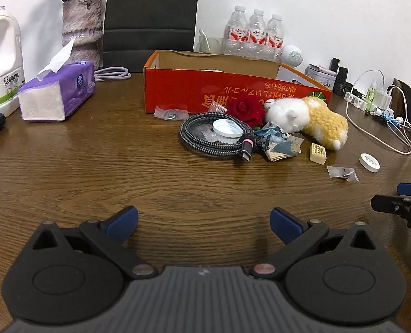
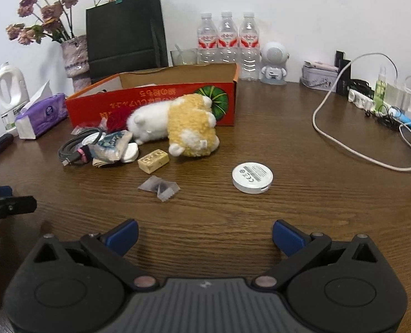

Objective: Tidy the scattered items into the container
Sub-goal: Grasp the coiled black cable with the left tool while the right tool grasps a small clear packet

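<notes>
Wooden table (image 1: 94,166), red open-topped cardboard box (image 1: 205,94)

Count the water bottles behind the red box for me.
3: the water bottles stand side by side against the wall behind the red box. More could be hidden behind it.
</notes>
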